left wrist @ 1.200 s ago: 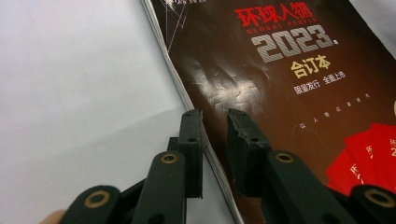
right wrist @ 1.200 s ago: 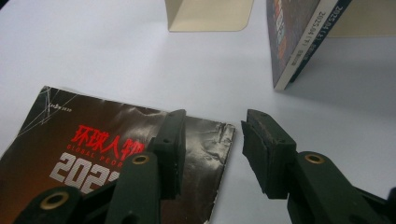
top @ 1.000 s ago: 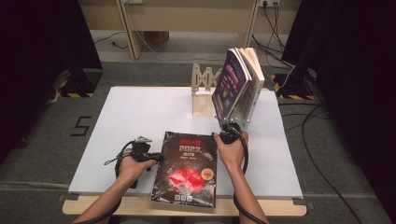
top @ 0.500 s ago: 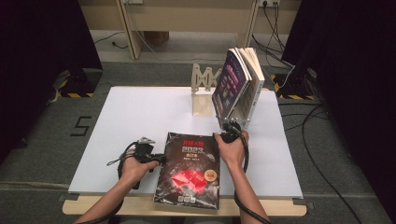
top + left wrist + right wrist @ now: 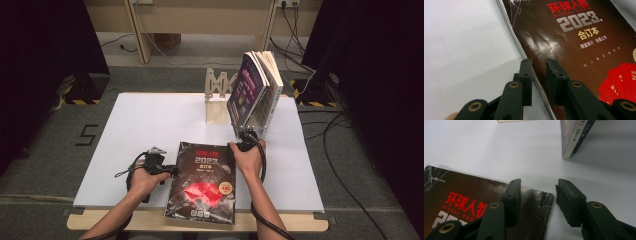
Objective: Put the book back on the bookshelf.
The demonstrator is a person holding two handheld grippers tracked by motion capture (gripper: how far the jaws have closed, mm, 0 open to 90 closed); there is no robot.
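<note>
**Magazine volume: release at the far corner, spine grip at the near-left edge**

Magazine volume (image 5: 204, 182) is lying flat and face up on the white table (image 5: 125, 135), near the person's edge, between the two hands. Behind it, a wooden rack (image 5: 218, 97) is standing with upright books (image 5: 255, 90) leaning against it, well apart from the flat volume.

Left gripper (image 5: 539, 75) is sitting at the volume's left (spine) edge, its jaws standing narrow with the edge running between them; whether the pads are actually pressing on it cannot be told from the left gripper view. Right gripper (image 5: 537, 200) is sitting at the far right corner of the cover, and its jaws have just been opening: they are standing wide, one jaw over the creased corner, the other over bare table, nothing clamped.

The step in hand is judged to be a release or re-grip at that corner. The next move is likely calling for a firm hold on the spine edge, then a lift that is keeping the heavy, floppy cover from sagging.
</note>
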